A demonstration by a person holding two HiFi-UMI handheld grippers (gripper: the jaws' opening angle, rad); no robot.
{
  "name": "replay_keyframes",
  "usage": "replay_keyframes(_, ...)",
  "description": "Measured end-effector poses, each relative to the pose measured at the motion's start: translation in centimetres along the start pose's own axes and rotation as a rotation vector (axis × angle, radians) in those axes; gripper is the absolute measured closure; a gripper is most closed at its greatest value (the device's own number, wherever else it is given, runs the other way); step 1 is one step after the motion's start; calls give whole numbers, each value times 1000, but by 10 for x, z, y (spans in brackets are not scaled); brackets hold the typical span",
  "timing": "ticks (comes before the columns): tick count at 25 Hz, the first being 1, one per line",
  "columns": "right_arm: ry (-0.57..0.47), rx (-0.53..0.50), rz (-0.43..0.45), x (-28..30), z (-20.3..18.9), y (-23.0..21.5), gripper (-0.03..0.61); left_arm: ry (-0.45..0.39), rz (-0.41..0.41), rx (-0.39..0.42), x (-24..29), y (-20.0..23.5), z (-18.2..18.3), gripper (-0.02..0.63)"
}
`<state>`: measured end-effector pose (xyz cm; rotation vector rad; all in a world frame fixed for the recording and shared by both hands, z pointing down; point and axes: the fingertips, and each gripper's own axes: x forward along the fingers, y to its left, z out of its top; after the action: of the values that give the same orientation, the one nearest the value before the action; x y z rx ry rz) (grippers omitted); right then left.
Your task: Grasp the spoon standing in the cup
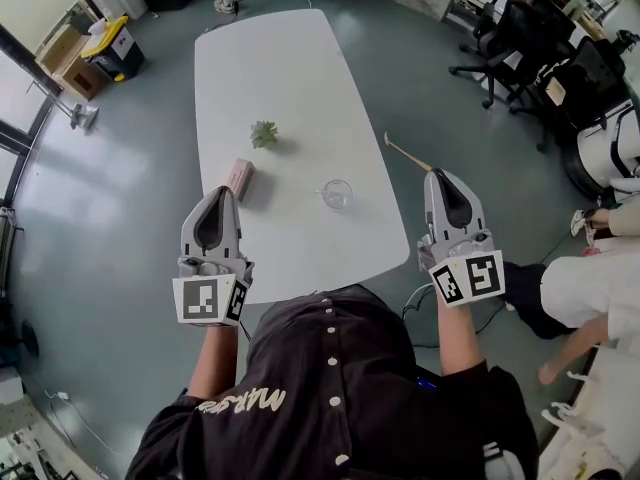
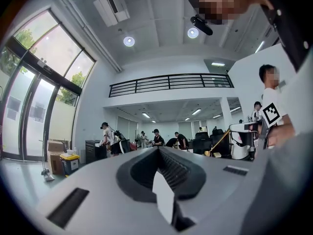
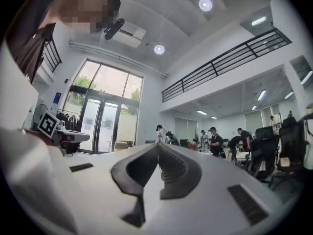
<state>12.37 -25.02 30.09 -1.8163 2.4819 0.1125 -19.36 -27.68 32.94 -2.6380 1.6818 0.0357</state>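
Observation:
A clear glass cup (image 1: 337,193) stands on the white table (image 1: 290,68) near its front right; nothing stands in it. A thin wooden spoon (image 1: 405,152) sticks out up and left from the tip of my right gripper (image 1: 435,172), which is shut on it, raised beside the table's right edge. The left gripper view shows that spoon (image 2: 220,142) slanting down beside the right gripper's marker cube (image 2: 271,112). My right gripper (image 3: 157,145) points level into the room. My left gripper (image 1: 222,190) hovers over the table's front left, jaws shut and empty (image 2: 158,148).
A small green plant (image 1: 264,134) and a pink box (image 1: 240,178) sit on the table left of the cup. Office chairs (image 1: 520,48) stand at the right, a yellow-lidded bin (image 1: 112,48) at the far left. Several people stand across the hall.

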Motion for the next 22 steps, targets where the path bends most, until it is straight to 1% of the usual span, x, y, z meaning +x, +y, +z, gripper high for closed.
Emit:
replay_keyframes(10,-19,-19,-9,3,4,1,569,-1,8,9,-2,3,2,604)
replay_keyframes(22,-10,-19,-4,8,0,2,569,3,13,5,-1,2,0,603)
